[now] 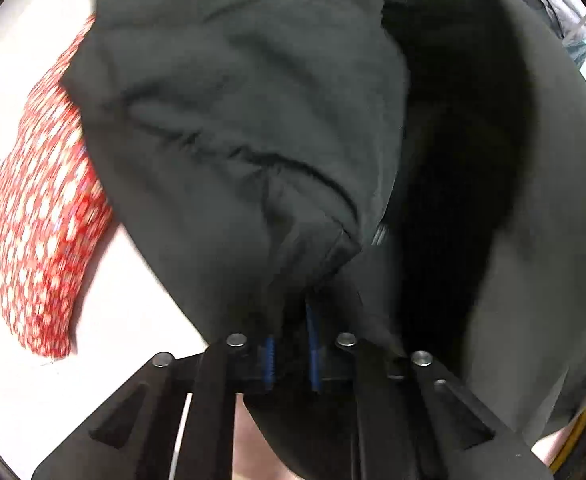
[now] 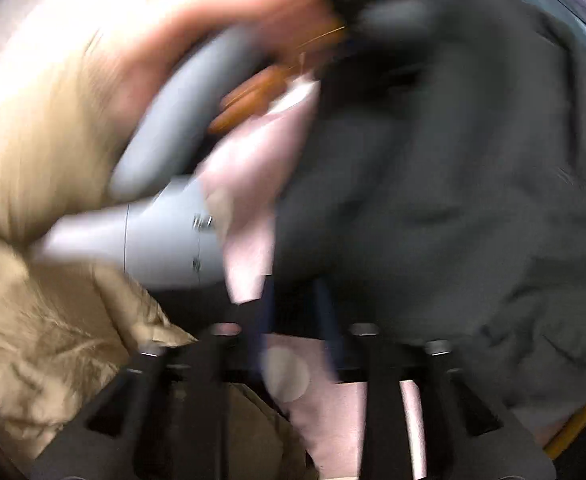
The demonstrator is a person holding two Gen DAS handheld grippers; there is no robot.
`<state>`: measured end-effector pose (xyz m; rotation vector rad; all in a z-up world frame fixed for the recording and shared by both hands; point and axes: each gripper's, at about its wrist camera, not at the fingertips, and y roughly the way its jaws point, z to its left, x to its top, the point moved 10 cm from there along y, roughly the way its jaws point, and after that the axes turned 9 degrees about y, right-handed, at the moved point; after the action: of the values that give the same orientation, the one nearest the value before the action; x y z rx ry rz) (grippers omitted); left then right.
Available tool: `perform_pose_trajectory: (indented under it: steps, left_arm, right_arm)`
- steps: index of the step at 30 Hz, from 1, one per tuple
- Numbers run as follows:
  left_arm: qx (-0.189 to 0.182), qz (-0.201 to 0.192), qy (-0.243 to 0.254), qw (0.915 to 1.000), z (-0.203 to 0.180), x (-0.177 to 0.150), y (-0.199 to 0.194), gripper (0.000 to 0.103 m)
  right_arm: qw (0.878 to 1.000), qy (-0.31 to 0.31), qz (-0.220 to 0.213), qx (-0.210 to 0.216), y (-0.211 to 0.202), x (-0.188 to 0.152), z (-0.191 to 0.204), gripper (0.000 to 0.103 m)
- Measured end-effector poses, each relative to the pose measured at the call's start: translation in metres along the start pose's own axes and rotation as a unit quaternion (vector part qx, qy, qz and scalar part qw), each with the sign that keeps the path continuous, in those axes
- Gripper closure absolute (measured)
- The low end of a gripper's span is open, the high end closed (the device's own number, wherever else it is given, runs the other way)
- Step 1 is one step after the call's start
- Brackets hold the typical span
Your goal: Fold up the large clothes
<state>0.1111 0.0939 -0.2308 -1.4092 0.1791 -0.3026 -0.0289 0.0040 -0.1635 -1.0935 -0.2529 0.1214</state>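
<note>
Holds a bunched edge of the dark garment (image 1: pixel 233 120) in the left hand-held gripper (image 1: pixel 293 304), jaws drawn narrow on the pinch, cloth gathered into a tight pucker right at the blue pads (image 1: pixel 270 354) and aimed down toward the white bench (image 1: pixel 133 300). From that pinch, spreads the garment away and upward in the left wrist view, long axis running from the fingertips toward the far top edge, one broad rumpled panel ahead and to the left, a second deep-shadowed lobe folded over on the right. Overlaps a red patterned cloth (image 1: pixel 41 220) along the left border, touching or lying on it. Puts the right hand-held gripper (image 2: pixel 299 300) at the garment's edge instead of over its middle: dark garment (image 2: pixel 433 200) filling the right half of that view, pink cloth (image 2: pixel 253 184) just beside the left border of it, beige cloth (image 2: pixel 33 340) farther left, a grey handle (image 2: pixel 165 240) crossing between. Shows the right jaws seemingly parted, though too smeared by blur to say whether any cloth sits pressed between the pads. Judged from this: left side already anchored on the garment, hence nearer; right side needing to reach rightward and forward onto the dark fabric for a second corner, well apart from the left pinch along the same edge, before drawing the cloth flat for a fold
</note>
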Motion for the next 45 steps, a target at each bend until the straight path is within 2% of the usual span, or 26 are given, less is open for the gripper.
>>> perform_pose_trajectory:
  steps: [1,3,6,9,11,12,13,15,19,23,24,26,27,28,29,30,31,34,37,38,40,41,42,43,44,45]
  left_arm:
    - [-0.002,0.001,-0.007,1.0000,0.006,-0.016,-0.002,0.096]
    - [-0.006,0.009,-0.031,0.9995,0.021,-0.048,-0.005,0.098]
    - [0.012,0.031,-0.069,0.9971,0.050,-0.091,0.001,0.099]
    - [-0.006,0.049,-0.102,0.9936,0.064,-0.119,0.010,0.098]
    - [-0.032,0.051,-0.124,0.9904,0.065,-0.126,0.012,0.076]
    - [-0.044,0.049,-0.135,0.9886,0.064,-0.128,0.012,0.047]
    - [-0.046,0.039,-0.143,0.9879,0.064,-0.128,0.011,0.027]
    - [-0.049,0.009,-0.151,0.9872,0.064,-0.128,0.008,0.019]
    - [-0.053,0.001,-0.134,0.9896,0.051,-0.140,0.016,0.014]
    - [-0.088,-0.015,-0.118,0.9890,0.029,-0.153,0.015,0.014]
    - [-0.097,-0.021,-0.109,0.9890,0.021,-0.156,0.014,0.014]
    - [-0.104,-0.025,-0.089,0.9903,0.013,-0.166,0.015,0.015]
    - [-0.103,-0.025,-0.075,0.9916,0.008,-0.165,0.016,0.025]
    - [-0.102,-0.024,-0.063,0.9925,0.001,-0.162,0.017,0.047]
    - [-0.099,-0.021,-0.055,0.9933,-0.004,-0.161,0.018,0.060]
    - [-0.088,-0.011,-0.045,0.9950,-0.007,-0.161,0.023,0.085]
    - [-0.075,-0.002,-0.041,0.9964,-0.006,-0.162,0.027,0.091]
    - [-0.065,0.002,-0.050,0.9966,-0.003,-0.160,0.030,0.098]
    - [-0.055,-0.016,-0.072,0.9957,0.009,-0.159,0.017,0.099]
    - [-0.055,-0.024,-0.078,0.9951,0.011,-0.160,0.012,0.099]
    - [-0.061,-0.028,-0.084,0.9942,0.016,-0.174,0.008,0.098]
    - [-0.054,-0.022,-0.090,0.9942,0.018,-0.179,0.009,0.095]
    - [-0.048,-0.017,-0.099,0.9938,0.024,-0.184,0.011,0.089]
    - [-0.041,-0.015,-0.123,0.9915,0.030,-0.191,0.011,0.069]
    - [-0.033,-0.016,-0.137,0.9899,0.040,-0.200,0.011,0.055]
    - [-0.018,-0.023,-0.154,0.9877,0.065,-0.212,0.016,0.026]
  right_arm:
    - [0.999,0.024,-0.029,0.002,-0.013,0.012,-0.011,0.028]
    - [0.997,0.062,-0.055,0.008,-0.031,0.031,-0.028,0.028]
    - [0.992,0.089,-0.084,0.009,-0.046,0.066,-0.045,0.028]
    - [0.992,0.088,-0.083,0.034,-0.040,0.107,-0.034,0.028]
    - [0.992,0.081,-0.082,0.058,-0.031,0.145,-0.013,0.028]
    - [0.991,0.073,-0.079,0.073,-0.028,0.166,-0.002,0.028]
    - [0.991,0.069,-0.075,0.087,-0.026,0.188,0.007,0.027]
    - [0.990,0.068,-0.060,0.107,-0.004,0.229,0.038,0.023]
    - [0.981,0.113,0.005,0.158,0.052,0.286,0.083,0.018]
    - [0.982,0.159,0.044,0.094,0.116,0.301,0.085,0.018]
    - [0.977,0.179,0.057,0.101,0.132,0.298,0.086,0.018]
    - [0.965,0.214,0.086,0.125,0.156,0.293,0.088,0.017]
    - [0.958,0.229,0.101,0.138,0.165,0.287,0.089,0.017]
    - [0.956,0.232,0.102,0.149,0.167,0.283,0.091,0.026]
    - [0.956,0.216,0.096,0.172,0.165,0.281,0.100,0.056]
    - [0.958,0.202,0.095,0.182,0.162,0.276,0.107,0.075]
    - [0.959,0.187,0.096,0.189,0.158,0.273,0.114,0.100]
    - [0.966,0.143,0.055,0.208,0.118,0.267,0.128,0.102]
    - [0.954,0.153,0.001,0.259,0.061,0.268,0.128,0.102]
    - [0.952,0.158,-0.010,0.263,0.050,0.270,0.126,0.102]
    - [0.956,0.180,-0.038,0.230,0.030,0.275,0.106,0.102]
    - [0.962,0.187,-0.041,0.197,0.027,0.277,0.096,0.091]
    - [0.966,0.191,-0.035,0.169,0.028,0.279,0.091,0.075]
    - [0.966,0.191,-0.035,0.169,0.028,0.279,0.091,0.016]
    - [0.967,0.198,-0.032,0.155,0.030,0.281,0.087,0.007]
    - [0.964,0.209,-0.048,0.156,0.028,0.286,0.078,0.007]
